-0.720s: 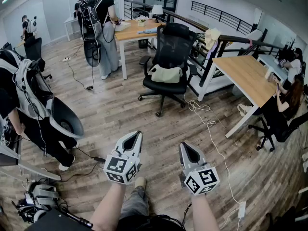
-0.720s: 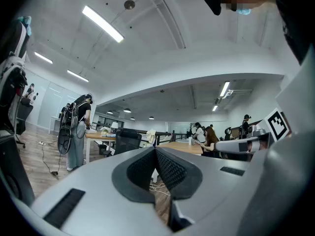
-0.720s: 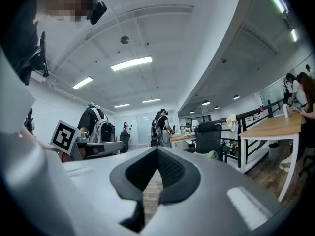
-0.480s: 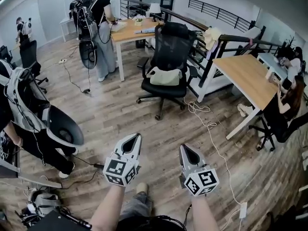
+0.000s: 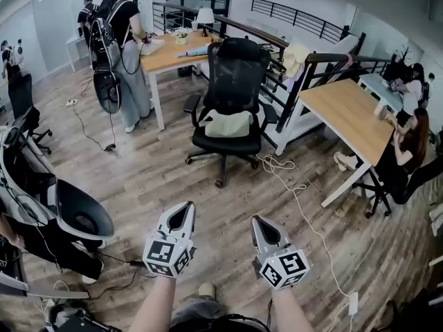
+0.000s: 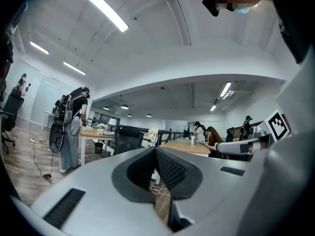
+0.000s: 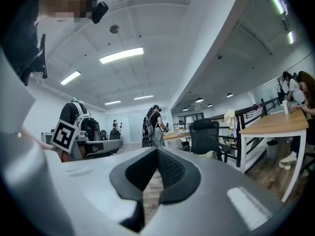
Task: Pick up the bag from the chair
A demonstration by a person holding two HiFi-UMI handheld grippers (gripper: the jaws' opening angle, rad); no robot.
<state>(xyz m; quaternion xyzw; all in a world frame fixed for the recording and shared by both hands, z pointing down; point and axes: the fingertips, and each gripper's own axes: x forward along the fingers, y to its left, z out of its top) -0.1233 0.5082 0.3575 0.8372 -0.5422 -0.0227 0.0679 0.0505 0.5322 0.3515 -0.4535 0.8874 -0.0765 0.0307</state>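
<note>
We judge this the approach step. Left gripper (image 5: pixel 184 209) and right gripper (image 5: pixel 258 222), at lower centre, both have jaws closed and empty. The bag (image 5: pixel 227 124) lies on the chair (image 5: pixel 237 68) seat at upper centre, well apart. Next we must close in and open the jaws.

Two grippers (image 5: pixel 185 207) (image 5: pixel 257 221), one bag (image 5: pixel 227 123), one lamp (image 5: pixel 205 16).

1. We see a cream bag (image 5: pixel 227 123) on a black, mesh-backed office chair (image 5: pixel 235 68), ahead of both grippers.
2. Our left gripper (image 5: pixel 185 207) and right gripper (image 5: pixel 257 220) are pale grey with black textured pads (image 6: pixel 170 171). Each bears a cube (image 5: pixel 167 253) of black-and-white square markers.
3. Beneath them, the floor (image 5: pixel 159 164) is grey-brown wood planking. A white cable (image 5: pixel 304 209) crosses it right of the right gripper.
4. Further right, the desk (image 5: pixel 349 113) has a light wood top and white legs.
</note>
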